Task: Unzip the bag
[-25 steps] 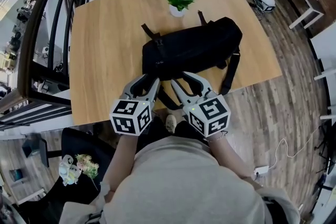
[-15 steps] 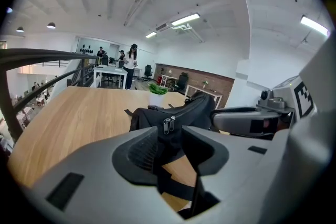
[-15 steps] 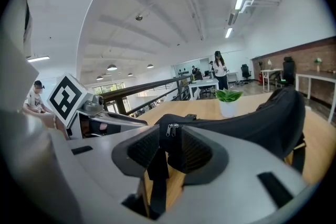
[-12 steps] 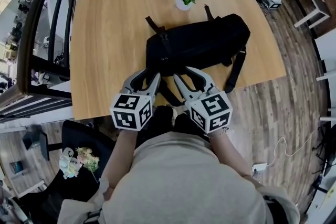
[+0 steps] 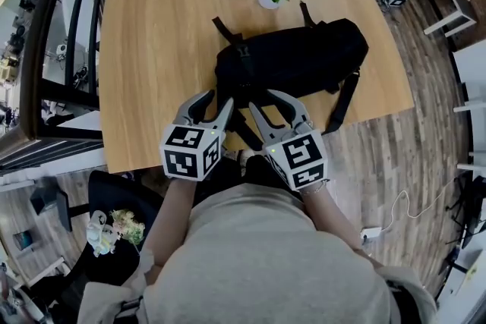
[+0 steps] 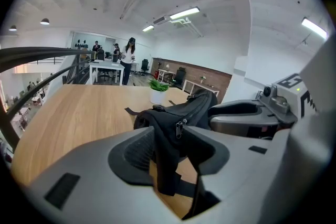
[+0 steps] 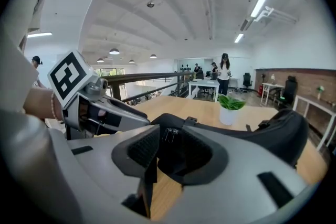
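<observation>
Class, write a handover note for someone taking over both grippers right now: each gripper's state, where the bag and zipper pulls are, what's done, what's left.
Left gripper: open, fingers have just been opening; the near end of the black bag sits between them, unpinched.
Right gripper: open; zipper pulls show between its fingers, not gripped.
Bag lies on the wooden table, near end at both grippers.
Done: grippers are at the bag; nothing grasped.
Left: steady the bag, pinch a pull, draw the zip open; it looks closed.
</observation>
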Available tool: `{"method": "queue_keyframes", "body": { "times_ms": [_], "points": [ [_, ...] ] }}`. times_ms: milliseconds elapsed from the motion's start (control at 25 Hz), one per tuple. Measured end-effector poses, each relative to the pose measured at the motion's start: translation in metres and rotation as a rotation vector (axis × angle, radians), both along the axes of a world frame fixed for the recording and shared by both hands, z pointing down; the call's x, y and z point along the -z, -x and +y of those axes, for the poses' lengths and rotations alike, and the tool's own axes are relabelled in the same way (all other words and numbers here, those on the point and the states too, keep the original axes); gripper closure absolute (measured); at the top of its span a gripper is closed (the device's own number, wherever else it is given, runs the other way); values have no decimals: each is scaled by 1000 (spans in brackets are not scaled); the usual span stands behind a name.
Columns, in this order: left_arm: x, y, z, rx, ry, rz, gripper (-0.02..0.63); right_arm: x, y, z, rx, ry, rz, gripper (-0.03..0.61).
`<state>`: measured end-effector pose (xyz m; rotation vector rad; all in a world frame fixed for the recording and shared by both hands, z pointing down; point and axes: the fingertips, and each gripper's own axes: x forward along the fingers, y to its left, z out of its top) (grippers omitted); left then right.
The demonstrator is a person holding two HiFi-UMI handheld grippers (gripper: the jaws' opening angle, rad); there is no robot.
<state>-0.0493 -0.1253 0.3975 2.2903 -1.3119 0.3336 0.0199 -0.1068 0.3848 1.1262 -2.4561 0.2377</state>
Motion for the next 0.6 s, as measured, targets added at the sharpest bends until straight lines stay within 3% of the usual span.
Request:
{"method": "queue_keyframes", "body": {
  "times_ms": [320,600],
  "points": [
    [-12,-2,-7,-36,41,49,419,-1,6,-7,34,-58,78,454],
    [-28,-6,-12,-94,90,82,417,-13,12,-9,74,-164,251,469]
  ]
}}
